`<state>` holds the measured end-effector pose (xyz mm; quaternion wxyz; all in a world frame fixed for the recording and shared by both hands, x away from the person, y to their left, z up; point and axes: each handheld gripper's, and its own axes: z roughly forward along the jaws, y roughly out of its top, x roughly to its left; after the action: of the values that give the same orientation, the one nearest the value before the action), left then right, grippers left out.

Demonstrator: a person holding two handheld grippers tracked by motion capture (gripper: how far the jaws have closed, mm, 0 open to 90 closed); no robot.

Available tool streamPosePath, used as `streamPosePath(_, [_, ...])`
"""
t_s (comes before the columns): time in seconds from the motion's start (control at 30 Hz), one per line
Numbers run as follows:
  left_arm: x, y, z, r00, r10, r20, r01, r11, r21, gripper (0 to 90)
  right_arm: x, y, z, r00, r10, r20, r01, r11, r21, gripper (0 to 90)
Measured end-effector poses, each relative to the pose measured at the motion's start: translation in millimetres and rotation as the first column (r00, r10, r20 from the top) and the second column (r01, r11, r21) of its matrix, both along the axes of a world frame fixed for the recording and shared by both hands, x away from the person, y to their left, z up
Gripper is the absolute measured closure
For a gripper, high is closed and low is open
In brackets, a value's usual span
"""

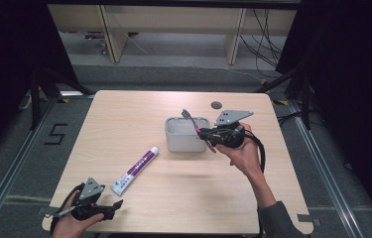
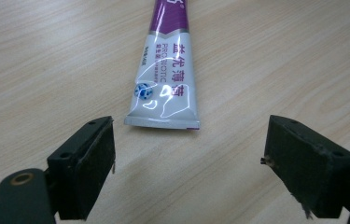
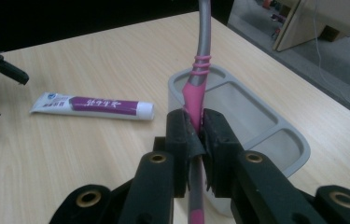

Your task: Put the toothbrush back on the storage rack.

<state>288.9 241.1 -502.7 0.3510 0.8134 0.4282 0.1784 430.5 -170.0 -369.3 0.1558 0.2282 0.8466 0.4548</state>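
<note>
The high view looked forward and down over the whole table [image 1: 183, 198]. The left gripper view sat low, close to the toothpaste tube [image 2: 165, 88]. The right gripper view faced across the holder [image 3: 256, 107]; both gripper views shared that tube.

the toothbrush [image 3: 196, 91] has a pink grip with thin pink rings and a grey neck. the toothpaste tube [image 2: 167, 74] is white with a purple band, purple lettering and a small blue-and-white mark; its cap end is white. the holder [image 1: 186, 135] is pale grey. the worktop [image 1: 139, 109] is light wood grain. both grippers' jaws are black.
</note>
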Motion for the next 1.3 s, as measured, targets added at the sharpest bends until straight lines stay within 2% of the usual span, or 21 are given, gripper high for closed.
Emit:
streamPosePath(0.03, [0.2, 0.6, 0.0, 1.0, -0.006, 0.0, 0.006, 1.0, 0.004, 15.9, 3.9, 0.9, 0.8, 1.0, -0.007, 0.007, 0.007, 0.9997, 0.021, 82.0])
streamPosePath(0.1, [0.5, 1.9, 0.7, 0.9999, -0.016, -0.007, 0.016, 0.9997, 0.019, 15.9, 4.7, 1.2, 1.6, 0.9999, -0.01, 0.003, 0.01, 0.9997, 0.023, 82.0])
streamPosePath(0.13, [0.4, 1.6, 0.6, 0.9999, -0.015, -0.005, 0.015, 0.9998, 0.016, 15.9, 7.3, 1.7, 2.2, 0.9998, -0.014, 0.011, 0.013, 0.9994, 0.033, 81.9])
streamPosePath(0.17, [-0.4, -0.1, 0.0, 1.0, -0.004, 0.0, 0.004, 0.9999, -0.012, 15.9, 10.3, 1.7, 4.0, 0.9999, -0.014, 0.009, 0.014, 0.9989, 0.045, 81.9])
streamPosePath(0.2, [0.0, 2.1, 1.5, 0.9998, -0.02, -0.006, 0.02, 0.9997, 0.014, 15.9, 10.4, 2.5, 4.1, 0.9996, -0.029, 0.006, 0.029, 0.9981, 0.055, 82.0])
streamPosePath(0.27, [0.3, 1.8, 0.9, 0.9998, -0.017, 0.002, 0.017, 0.9998, 0.007, 15.9, 12.3, 1.8, 4.9, 0.9996, -0.027, 0.005, 0.027, 0.9982, 0.053, 82.0])
streamPosePath(0.3, [0.5, 2.0, 0.8, 0.9998, -0.018, 0.001, 0.018, 0.9998, 0.006, 15.9, 13.1, 2.9, 4.2, 0.999, -0.044, -0.001, 0.044, 0.9963, 0.074, 82.0])
streamPosePath(0.4, [0.5, 2.2, 0.9, 0.9998, -0.018, -0.004, 0.018, 0.9998, 0.008, 15.9, 18.3, 1.6, 5.3, 0.9988, -0.048, 0.012, 0.047, 0.9963, 0.072, 82.0])
streamPosePath(0.53, [0.5, 1.9, 0.9, 0.9998, -0.018, 0.0, 0.018, 0.9998, 0.004, 15.9, 22.6, 1.2, 8.3, 0.998, -0.063, -0.002, 0.063, 0.9948, 0.08, 82.0])
streamPosePath(0.57, [0.5, 2.1, 0.8, 0.9998, -0.018, -0.001, 0.018, 0.9998, 0.005, 15.9, 24.8, 1.6, 9.5, 0.9982, -0.06, -0.008, 0.061, 0.994, 0.091, 82.0])
streamPosePath(0.6, [0.7, 2.3, 0.6, 0.9998, -0.021, -0.002, 0.021, 0.9998, 0.005, 15.9, 27.5, 1.4, 10.9, 0.9976, -0.07, 0.004, 0.069, 0.9923, 0.103, 82.0])
streamPosePath(0.67, [0.2, 1.5, 0.4, 0.9998, -0.019, -0.003, 0.019, 0.9998, 0.003, 15.9, 28.9, 2.1, 12.0, 0.9968, -0.079, -0.015, 0.08, 0.9903, 0.114, 82.0])
streamPosePath(0.73, [0.4, 1.7, 0.6, 0.9998, -0.021, -0.003, 0.021, 0.9997, 0.009, 15.9, 32.0, 3.1, 13.0, 0.9958, -0.09, -0.014, 0.091, 0.987, 0.132, 82.0])
streamPosePath(0.77, [0.5, 1.7, 0.9, 0.9998, -0.021, -0.003, 0.021, 0.9998, 0.007, 15.9, 34.5, 2.1, 14.6, 0.9962, -0.087, 0.002, 0.086, 0.9886, 0.124, 82.0])
streamPosePath(0.8, [0.4, 1.8, 1.0, 0.9998, -0.021, 0.001, 0.021, 0.9998, 0.007, 15.9, 34.5, 2.5, 16.3, 0.9952, -0.097, -0.014, 0.098, 0.9866, 0.131, 82.0])
streamPosePath(0.83, [0.4, 2.0, 1.2, 0.9998, -0.021, 0.002, 0.021, 0.9998, -0.003, 15.9, 36.4, 3.4, 16.2, 0.9958, -0.092, -0.006, 0.092, 0.9843, 0.151, 81.9])
streamPosePath(0.87, [0.4, 2.0, 1.2, 0.9999, -0.014, 0.005, 0.014, 0.9998, -0.014, 15.9, 37.6, 2.5, 17.7, 0.9953, -0.095, -0.019, 0.096, 0.9839, 0.151, 82.0])
streamPosePath(1.1, [0.7, 1.2, 0.4, 1.0, -0.005, 0.002, 0.005, 0.9999, -0.014, 15.9, 50.6, -1.4, 19.1, 0.9923, -0.121, -0.024, 0.124, 0.9736, 0.192, 82.0])
streamPosePath(1.13, [0.8, 1.1, -0.1, 0.9999, -0.007, 0.008, 0.007, 0.9998, -0.018, 15.9, 51.3, -0.8, 19.0, 0.9912, -0.125, -0.043, 0.131, 0.9704, 0.202, 82.0])
streamPosePath(1.17, [0.9, 1.4, 0.1, 1.0, -0.01, 0.002, 0.01, 0.9998, -0.015, 15.9, 54.0, -1.5, 19.3, 0.9906, -0.133, -0.031, 0.137, 0.9713, 0.195, 82.0])
streamPosePath(1.3, [0.6, 1.5, -0.1, 1.0, -0.009, 0.001, 0.009, 0.9999, -0.01, 15.9, 61.9, -2.5, 18.8, 0.9882, -0.148, -0.037, 0.153, 0.9643, 0.216, 81.9])
